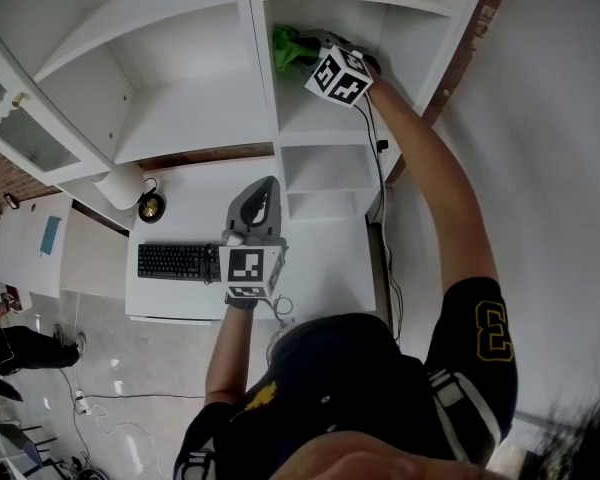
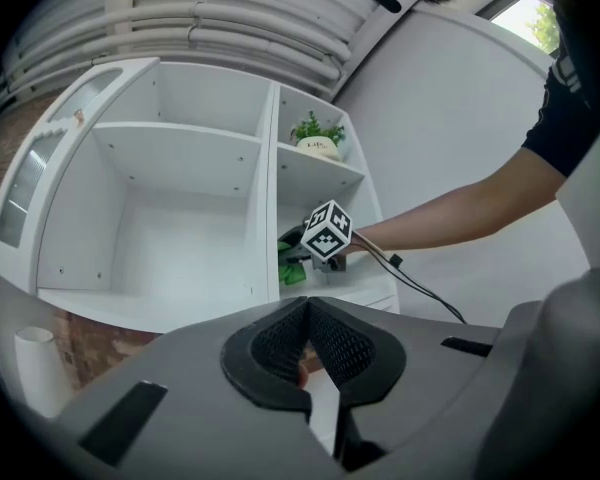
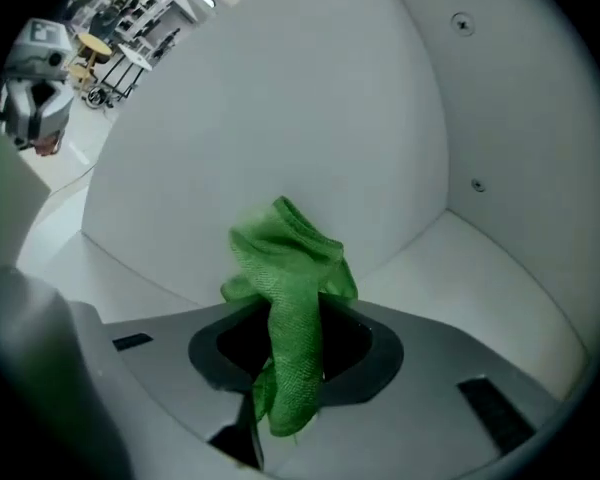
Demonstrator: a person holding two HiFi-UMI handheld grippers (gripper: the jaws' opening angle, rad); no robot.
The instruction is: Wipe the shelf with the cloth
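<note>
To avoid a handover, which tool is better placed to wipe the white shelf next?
The right tool is shut on the green woven cloth inside the white shelf. The left tool is shut, empty, over the white desk.

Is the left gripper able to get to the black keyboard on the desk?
Probably yes. The left gripper hangs above the white desk close beside the keyboard, jaws shut and empty, with nothing between them. The right gripper is up in the shelf holding the green cloth, out of the way.
</note>
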